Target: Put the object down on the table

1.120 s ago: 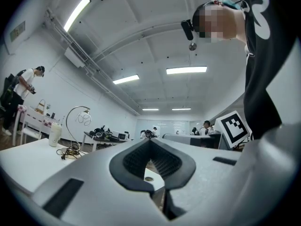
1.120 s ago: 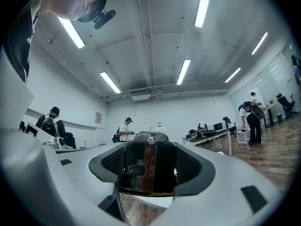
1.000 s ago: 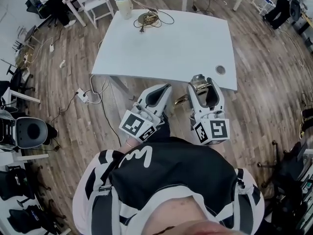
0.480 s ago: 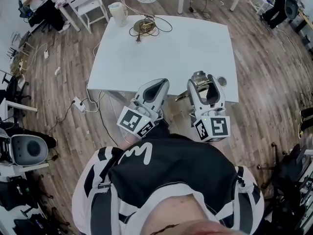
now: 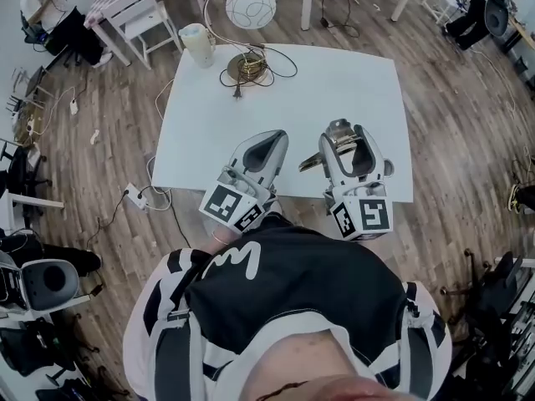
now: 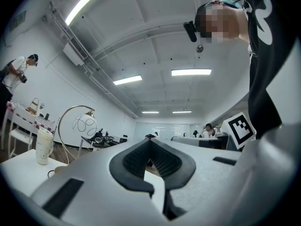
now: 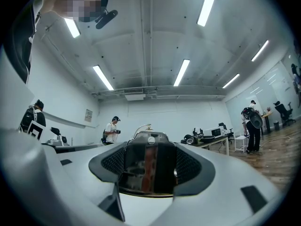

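Note:
My right gripper [image 5: 343, 137] is shut on a shiny silver metal object [image 5: 338, 131] with a brass part [image 5: 309, 164] sticking out to its left. It hangs over the near edge of the white table [image 5: 334, 73]. In the right gripper view the object [image 7: 149, 166] fills the space between the dark pads. To its left, my left gripper [image 5: 272, 143] also hovers over the table's near edge, shut, and the left gripper view shows nothing between its pads [image 6: 136, 161].
At the table's far side stand an arched brass lamp with a white globe shade [image 5: 250, 8], its base and coiled cord [image 5: 249, 67], and a pale cup [image 5: 199, 44]. A white chair [image 5: 138, 11] and floor cables [image 5: 138, 195] lie to the left.
Both grippers have come forward from beside the table's near edge to over it. The right one still grips the metal object. The lamp has come into sight.

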`<state>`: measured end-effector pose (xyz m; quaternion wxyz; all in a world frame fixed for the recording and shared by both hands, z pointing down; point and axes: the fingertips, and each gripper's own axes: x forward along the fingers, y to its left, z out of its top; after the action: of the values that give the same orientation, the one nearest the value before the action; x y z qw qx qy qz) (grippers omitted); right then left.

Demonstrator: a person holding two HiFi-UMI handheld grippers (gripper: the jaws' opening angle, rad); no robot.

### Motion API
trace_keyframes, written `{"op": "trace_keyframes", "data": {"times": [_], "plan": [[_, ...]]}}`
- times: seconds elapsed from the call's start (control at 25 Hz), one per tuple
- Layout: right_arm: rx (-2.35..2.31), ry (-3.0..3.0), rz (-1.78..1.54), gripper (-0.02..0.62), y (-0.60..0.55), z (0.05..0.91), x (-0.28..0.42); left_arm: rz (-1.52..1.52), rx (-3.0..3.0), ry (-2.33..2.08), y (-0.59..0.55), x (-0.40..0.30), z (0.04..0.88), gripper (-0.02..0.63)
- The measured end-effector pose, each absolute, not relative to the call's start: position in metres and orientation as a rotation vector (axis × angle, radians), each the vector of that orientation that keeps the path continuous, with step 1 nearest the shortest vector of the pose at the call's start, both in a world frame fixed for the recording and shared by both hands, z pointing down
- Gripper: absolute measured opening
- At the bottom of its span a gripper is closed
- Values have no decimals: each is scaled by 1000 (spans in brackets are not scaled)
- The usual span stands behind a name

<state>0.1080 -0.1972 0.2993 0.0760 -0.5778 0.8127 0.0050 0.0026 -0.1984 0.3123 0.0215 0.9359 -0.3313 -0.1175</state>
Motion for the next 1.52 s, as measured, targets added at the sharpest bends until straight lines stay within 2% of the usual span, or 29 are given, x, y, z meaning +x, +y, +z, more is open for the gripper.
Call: {"op": "trace_keyframes", "data": {"times": [0.6,1.52], "plan": [[-1761,2430,-17,295,-295,305,79,-342,2891,-980,-296,-22,319,3],[-1756,2527,-55,295,-356,325,94,-322,2807,-1056,-344,-10,335,3]]}}
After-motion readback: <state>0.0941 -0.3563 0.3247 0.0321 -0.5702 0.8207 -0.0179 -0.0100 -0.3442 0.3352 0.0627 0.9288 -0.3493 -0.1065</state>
